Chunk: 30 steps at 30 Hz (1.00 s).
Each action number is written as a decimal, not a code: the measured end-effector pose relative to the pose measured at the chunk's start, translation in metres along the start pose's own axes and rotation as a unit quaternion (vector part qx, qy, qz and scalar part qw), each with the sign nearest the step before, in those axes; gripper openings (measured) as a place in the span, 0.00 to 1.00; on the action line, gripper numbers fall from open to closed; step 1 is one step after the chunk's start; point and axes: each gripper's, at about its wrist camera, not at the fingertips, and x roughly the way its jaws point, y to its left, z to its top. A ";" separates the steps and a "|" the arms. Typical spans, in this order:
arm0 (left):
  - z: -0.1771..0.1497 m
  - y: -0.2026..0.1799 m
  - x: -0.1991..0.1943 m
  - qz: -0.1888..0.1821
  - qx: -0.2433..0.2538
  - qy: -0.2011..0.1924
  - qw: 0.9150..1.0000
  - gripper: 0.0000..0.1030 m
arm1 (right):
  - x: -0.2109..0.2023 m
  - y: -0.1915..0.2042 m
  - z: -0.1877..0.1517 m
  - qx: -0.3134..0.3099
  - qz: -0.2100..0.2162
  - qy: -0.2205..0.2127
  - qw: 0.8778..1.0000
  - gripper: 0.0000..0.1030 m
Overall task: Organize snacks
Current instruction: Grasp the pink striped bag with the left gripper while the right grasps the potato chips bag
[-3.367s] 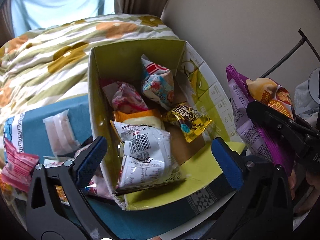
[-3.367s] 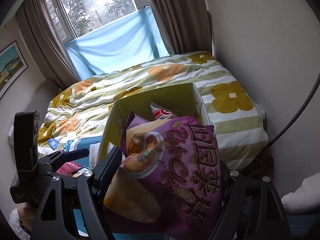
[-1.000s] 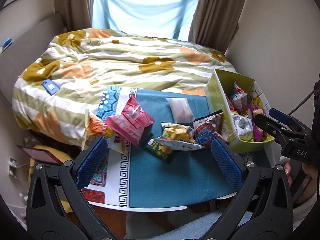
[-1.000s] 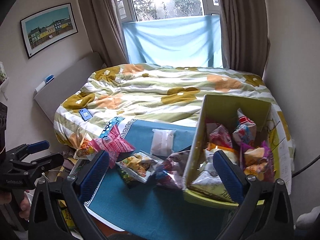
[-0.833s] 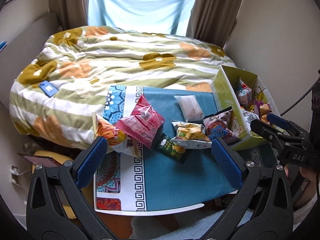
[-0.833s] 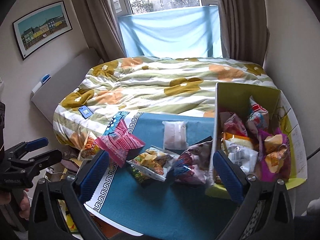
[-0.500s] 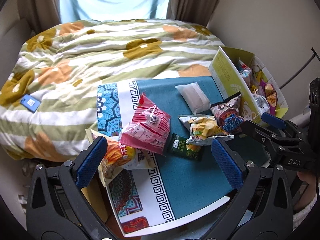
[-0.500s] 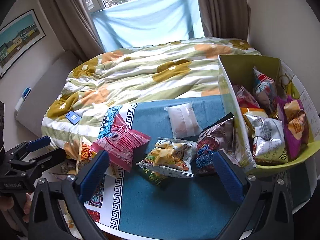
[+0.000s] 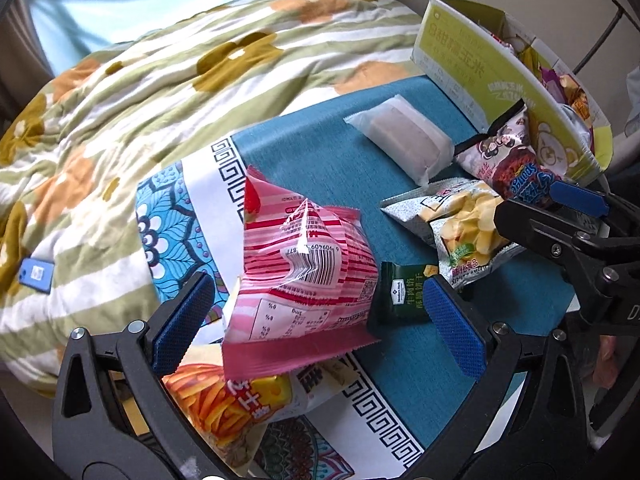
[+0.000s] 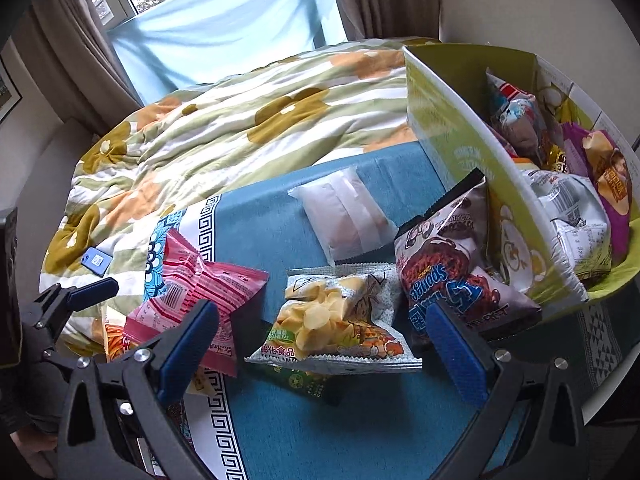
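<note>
Only right wrist view shows box contents; purple bag inside.

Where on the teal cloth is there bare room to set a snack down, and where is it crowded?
Free: the near teal cloth in front of the chip bag, and a strip between the pink packet and the white pouch. Crowded: beside the green box, where the brown bag leans on its wall.
</note>
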 end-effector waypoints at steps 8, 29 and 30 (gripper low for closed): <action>0.006 -0.004 0.041 0.022 0.024 0.036 0.999 1.00 | 0.030 -0.007 0.001 0.037 -0.026 0.028 0.999 1.00; 0.005 0.004 0.064 0.027 0.013 0.046 0.999 0.80 | 0.071 -0.019 -0.014 0.086 0.008 0.076 0.993 0.99; 0.006 0.004 0.064 0.028 0.013 0.045 0.999 0.78 | 0.072 -0.021 -0.013 0.089 0.009 0.077 0.993 0.98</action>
